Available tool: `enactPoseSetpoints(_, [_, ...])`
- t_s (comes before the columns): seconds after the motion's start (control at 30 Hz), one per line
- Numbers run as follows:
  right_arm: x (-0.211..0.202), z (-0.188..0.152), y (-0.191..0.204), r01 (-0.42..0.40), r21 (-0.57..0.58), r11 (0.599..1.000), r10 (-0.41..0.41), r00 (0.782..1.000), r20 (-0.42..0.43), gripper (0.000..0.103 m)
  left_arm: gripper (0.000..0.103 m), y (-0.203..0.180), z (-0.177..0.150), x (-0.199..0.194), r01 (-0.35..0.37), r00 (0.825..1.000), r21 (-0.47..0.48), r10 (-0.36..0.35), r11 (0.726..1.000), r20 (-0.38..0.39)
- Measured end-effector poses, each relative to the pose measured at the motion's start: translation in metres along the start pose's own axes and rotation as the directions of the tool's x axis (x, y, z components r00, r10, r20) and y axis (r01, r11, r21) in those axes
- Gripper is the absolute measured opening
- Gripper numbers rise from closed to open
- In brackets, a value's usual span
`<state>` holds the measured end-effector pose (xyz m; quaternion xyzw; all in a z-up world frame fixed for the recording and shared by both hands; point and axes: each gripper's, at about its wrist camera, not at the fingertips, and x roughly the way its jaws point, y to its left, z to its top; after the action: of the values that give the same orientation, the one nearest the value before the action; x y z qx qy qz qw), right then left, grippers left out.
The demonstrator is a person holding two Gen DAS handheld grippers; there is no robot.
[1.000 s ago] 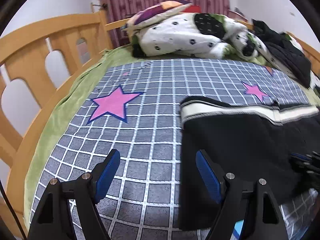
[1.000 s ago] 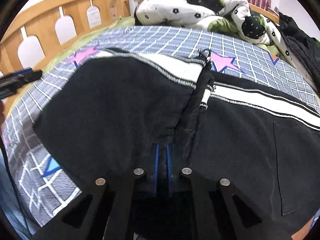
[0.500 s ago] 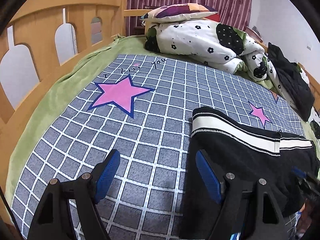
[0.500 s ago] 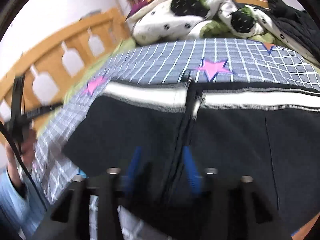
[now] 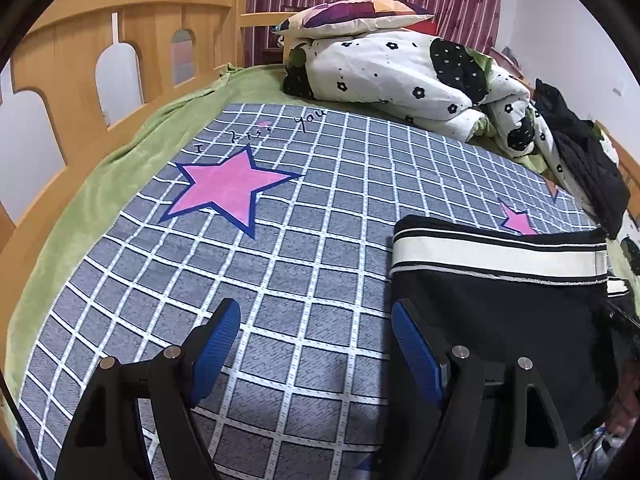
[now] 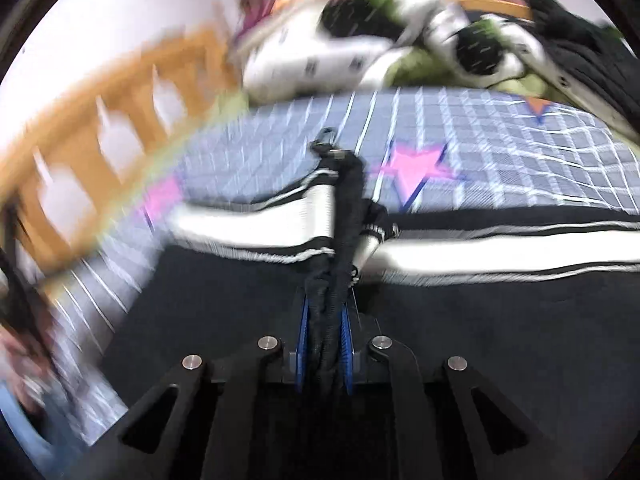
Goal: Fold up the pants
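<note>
Black pants (image 5: 500,312) with a white side stripe lie on the checked bedspread (image 5: 280,240) at the right of the left wrist view. My left gripper (image 5: 316,332) is open and empty, its right finger beside the pants' left edge. In the right wrist view my right gripper (image 6: 324,320) is shut on a bunched fold of the pants (image 6: 480,320) and lifts it; the white stripe (image 6: 500,252) runs across behind. The view is blurred by motion.
A wooden bed rail (image 5: 80,92) runs along the left. A rolled flowered quilt (image 5: 400,76) and a pillow (image 5: 352,16) lie at the head of the bed. Dark clothes (image 5: 588,172) are piled at the far right.
My right gripper opened briefly, then shut again on the pants' fold and is moving fast. My left gripper stayed open and has risen, looking further along the bed.
</note>
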<state>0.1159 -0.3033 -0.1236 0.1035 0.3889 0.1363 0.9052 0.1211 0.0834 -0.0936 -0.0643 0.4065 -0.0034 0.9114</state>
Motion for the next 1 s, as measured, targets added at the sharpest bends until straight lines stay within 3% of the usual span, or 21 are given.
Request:
enactPoseSetpoints(0.1, [0.005,0.000,-0.017,0.103,-0.009,0.995,-0.103,0.994,-0.026,0.016,0.077,-0.005,-0.003,0.004,0.029,1.000,0.006,-0.029,1.000,-0.012])
enactPoseSetpoints(0.2, [0.040,-0.017,-0.032,0.145,-0.001,0.989,-0.142,0.969,-0.202,0.022,0.077,-0.014,-0.007,0.008,0.056,0.998,0.017,-0.056,0.998,-0.027])
enactPoseSetpoints(0.3, [0.021,-0.016,-0.018,0.177,-0.060,0.982,-0.184,0.971,-0.155,0.022,0.077,-0.023,-0.011,0.008,0.121,0.992,0.023,-0.120,0.992,-0.030])
enactPoseSetpoints(0.37, [-0.011,-0.017,-0.011,0.163,-0.042,0.986,-0.165,0.984,-0.063,0.023,0.077,-0.031,-0.016,0.009,0.145,0.989,0.045,-0.144,0.988,-0.040])
enactPoseSetpoints(0.43, [-0.035,-0.027,-0.003,0.135,-0.050,0.990,-0.136,0.990,-0.023,0.024,0.077,-0.042,-0.024,0.011,0.142,0.989,0.077,-0.137,0.987,-0.064])
enactPoseSetpoints(0.57, [-0.037,-0.059,0.009,0.157,-0.118,0.980,-0.169,0.981,-0.092,0.024,0.077,-0.053,-0.058,0.014,0.154,0.980,0.089,-0.141,0.984,-0.143])
enactPoseSetpoints(0.63, [-0.023,-0.073,0.015,0.234,-0.180,0.956,-0.260,0.956,-0.139,0.030,0.077,-0.057,-0.074,0.021,0.154,0.972,0.081,-0.136,0.985,-0.190])
enactPoseSetpoints(0.67, [-0.017,-0.078,0.013,0.243,-0.182,0.953,-0.274,0.948,-0.165,0.037,0.078,-0.061,-0.083,0.027,0.139,0.971,0.088,-0.118,0.986,-0.208])
enactPoseSetpoints(0.7, [-0.012,-0.081,0.012,0.241,-0.178,0.954,-0.273,0.943,-0.188,0.038,0.079,-0.063,-0.085,0.028,0.131,0.975,0.103,-0.110,0.986,-0.194])
enactPoseSetpoints(0.77, [-0.014,-0.084,0.012,0.238,-0.164,0.957,-0.268,0.943,-0.198,0.038,0.080,-0.067,-0.082,0.027,0.126,0.975,0.127,-0.099,0.984,-0.197])
enactPoseSetpoints(0.9, [-0.025,-0.086,0.007,0.212,-0.108,0.971,-0.231,0.948,-0.221,0.038,0.079,-0.053,-0.075,0.027,0.169,0.961,0.028,-0.159,0.985,-0.228])
enactPoseSetpoints(1.0, [-0.033,-0.091,0.010,0.203,-0.119,0.972,-0.224,0.952,-0.207,0.038,0.079,-0.052,-0.071,0.027,0.168,0.962,0.014,-0.161,0.986,-0.222])
